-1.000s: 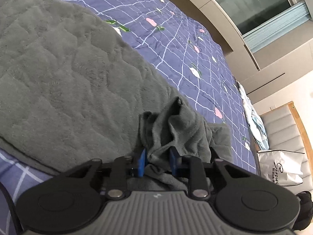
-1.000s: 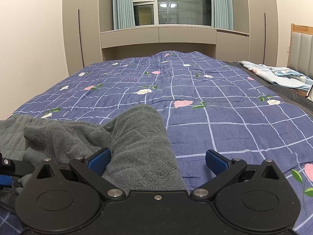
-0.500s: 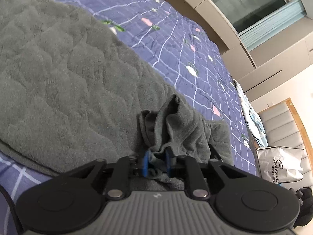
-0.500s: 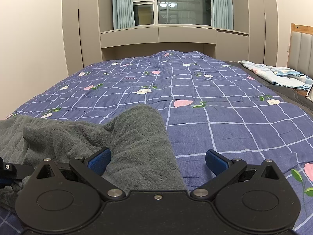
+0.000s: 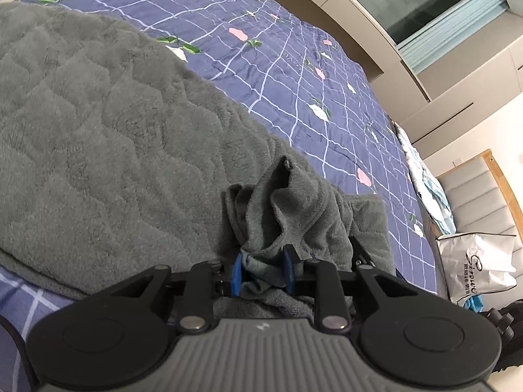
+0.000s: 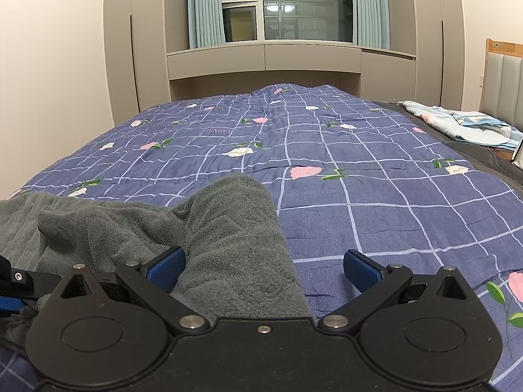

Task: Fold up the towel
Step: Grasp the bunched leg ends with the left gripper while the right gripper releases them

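The grey towel [image 5: 108,150] lies spread over the near part of the bed, on a blue checked quilt [image 5: 294,75] printed with flowers. One bunched corner of it rises in rumpled folds at the near edge. The left gripper [image 5: 261,269] has its jaws closed on that bunched corner, with cloth pinched between the blue pads [image 5: 236,274]. In the right wrist view a rolled ridge of the towel [image 6: 235,228] runs toward the right gripper [image 6: 264,266], whose jaws stand spread wide: the left pad touches the cloth, the right pad sits apart over bare quilt. Farther off, a light blue blanket [image 6: 464,124] lies near the padded headboard [image 6: 503,81], and a white bag [image 5: 477,268] stands beside the bed. A window [image 6: 287,3] with curtains fills the far wall.
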`<state>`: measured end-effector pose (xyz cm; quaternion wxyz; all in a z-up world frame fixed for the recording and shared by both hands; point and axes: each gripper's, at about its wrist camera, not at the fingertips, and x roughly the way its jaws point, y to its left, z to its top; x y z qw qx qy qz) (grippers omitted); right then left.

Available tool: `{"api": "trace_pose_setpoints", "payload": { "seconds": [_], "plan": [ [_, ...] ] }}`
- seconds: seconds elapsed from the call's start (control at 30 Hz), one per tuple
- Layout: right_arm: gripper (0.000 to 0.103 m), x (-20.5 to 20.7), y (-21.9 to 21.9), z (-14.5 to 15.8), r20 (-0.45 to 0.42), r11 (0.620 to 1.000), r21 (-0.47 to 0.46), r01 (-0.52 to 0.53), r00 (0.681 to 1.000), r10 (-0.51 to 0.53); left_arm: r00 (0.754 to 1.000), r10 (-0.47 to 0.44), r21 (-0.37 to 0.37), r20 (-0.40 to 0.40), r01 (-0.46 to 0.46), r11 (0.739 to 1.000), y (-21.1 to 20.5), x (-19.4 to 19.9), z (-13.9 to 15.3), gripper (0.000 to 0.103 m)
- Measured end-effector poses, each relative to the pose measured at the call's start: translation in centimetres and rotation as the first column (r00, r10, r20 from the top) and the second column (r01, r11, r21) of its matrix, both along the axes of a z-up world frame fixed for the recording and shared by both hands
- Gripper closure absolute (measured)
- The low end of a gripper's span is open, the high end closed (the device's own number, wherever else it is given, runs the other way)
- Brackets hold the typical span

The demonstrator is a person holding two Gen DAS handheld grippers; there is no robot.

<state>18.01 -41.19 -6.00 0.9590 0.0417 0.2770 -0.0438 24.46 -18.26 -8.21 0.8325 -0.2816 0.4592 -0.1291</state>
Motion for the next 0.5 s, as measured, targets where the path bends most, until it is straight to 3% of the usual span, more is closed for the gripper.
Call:
{"api": "trace_pose_setpoints", "payload": {
  "seconds": [0.2,0.5],
  "plan": [
    [0.0,0.0,0.1,0.0,-0.003,1.0,-0.004,0.002,1.0,-0.002,0.998,-0.035,0.056,0.047,0.033,0.998,-0.7,-0.4,0.8,0.092],
    [0.0,0.1,0.3,-0.1,-0.006,1.0,-0.016,0.005,1.0,-0.005,0.994,-0.064,0.088,0.086,0.057,0.994,-0.9,-0.8,1.5,0.095]
  ]
}}
